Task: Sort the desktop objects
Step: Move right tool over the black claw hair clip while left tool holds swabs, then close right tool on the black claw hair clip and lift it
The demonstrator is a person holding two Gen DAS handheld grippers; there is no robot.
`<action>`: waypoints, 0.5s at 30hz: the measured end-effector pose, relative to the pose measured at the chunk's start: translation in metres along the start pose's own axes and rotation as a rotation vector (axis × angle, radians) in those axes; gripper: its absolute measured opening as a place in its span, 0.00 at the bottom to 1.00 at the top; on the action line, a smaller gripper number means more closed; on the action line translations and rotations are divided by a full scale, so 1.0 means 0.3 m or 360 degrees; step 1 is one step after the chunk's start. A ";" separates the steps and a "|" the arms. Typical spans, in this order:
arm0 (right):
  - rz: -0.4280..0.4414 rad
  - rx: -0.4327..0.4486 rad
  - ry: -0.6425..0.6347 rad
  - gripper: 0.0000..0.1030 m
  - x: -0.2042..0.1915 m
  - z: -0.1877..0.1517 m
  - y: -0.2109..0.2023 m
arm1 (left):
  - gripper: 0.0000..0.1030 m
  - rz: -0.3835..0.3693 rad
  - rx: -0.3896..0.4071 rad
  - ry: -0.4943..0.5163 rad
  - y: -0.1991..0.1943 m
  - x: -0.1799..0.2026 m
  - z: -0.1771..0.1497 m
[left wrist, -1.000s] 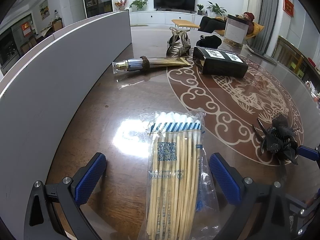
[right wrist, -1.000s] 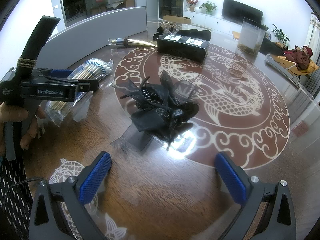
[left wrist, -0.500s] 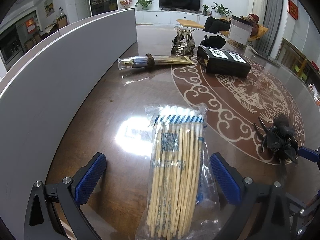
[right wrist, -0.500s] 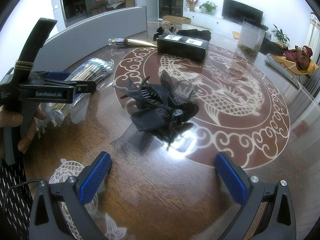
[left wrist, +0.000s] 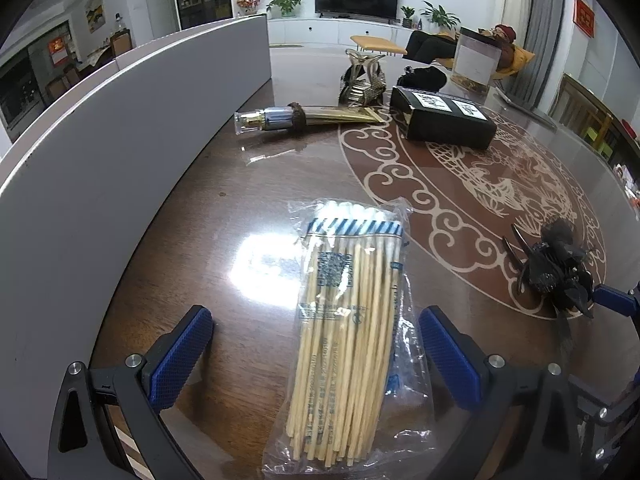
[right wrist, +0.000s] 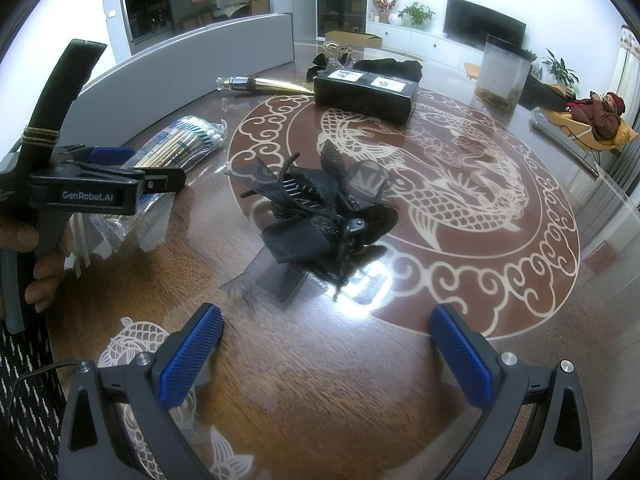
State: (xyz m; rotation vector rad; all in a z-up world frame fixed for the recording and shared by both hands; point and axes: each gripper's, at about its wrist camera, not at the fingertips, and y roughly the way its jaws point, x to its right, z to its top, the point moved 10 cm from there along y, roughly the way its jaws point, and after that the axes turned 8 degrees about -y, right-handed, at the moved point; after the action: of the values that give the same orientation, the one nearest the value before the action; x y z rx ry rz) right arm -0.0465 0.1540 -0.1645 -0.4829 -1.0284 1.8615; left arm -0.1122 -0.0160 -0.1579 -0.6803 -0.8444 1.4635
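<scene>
Both grippers are hovering spread and empty. The left gripper (left wrist: 316,356) is straddling the bag of cotton swabs (left wrist: 348,320) lying on the table (left wrist: 200,208); the right gripper (right wrist: 326,354) is facing the black hair clip (right wrist: 316,216). The black box (right wrist: 364,90) and gold tube (left wrist: 308,118) are lying beyond, so sorting is seemingly barely begun: all 4 items remain loose.

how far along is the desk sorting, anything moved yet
Nothing looks sorted yet: the black box, gold tube and black hair clip lie scattered on the table. In hand: nothing. The left gripper is open around the cotton swab bag, not closed on it; the right gripper is open, short of the hair clip. All the sorting is left.
</scene>
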 end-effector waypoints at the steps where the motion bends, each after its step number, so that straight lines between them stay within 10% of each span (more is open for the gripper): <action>1: 0.0000 0.0000 0.0000 1.00 -0.002 0.001 -0.003 | 1.00 -0.0005 0.0000 0.0008 0.001 0.003 0.000; 3: 0.0000 0.0000 0.0000 1.00 -0.002 0.001 -0.002 | 1.00 -0.0019 0.0004 0.0029 0.002 0.013 0.003; 8: 0.0064 0.0009 -0.0040 1.00 -0.005 0.010 -0.006 | 0.33 -0.0092 0.0101 0.0129 -0.035 0.067 0.009; 15: 0.0101 0.0036 -0.0291 1.00 -0.029 0.198 0.016 | 0.30 -0.0154 0.0084 0.0066 -0.048 0.069 0.000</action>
State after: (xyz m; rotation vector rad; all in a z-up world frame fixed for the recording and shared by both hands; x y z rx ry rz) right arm -0.0855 0.1188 -0.1353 -0.3403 -1.1223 2.0001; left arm -0.1057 0.0042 -0.1445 -0.6196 -0.7936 1.3756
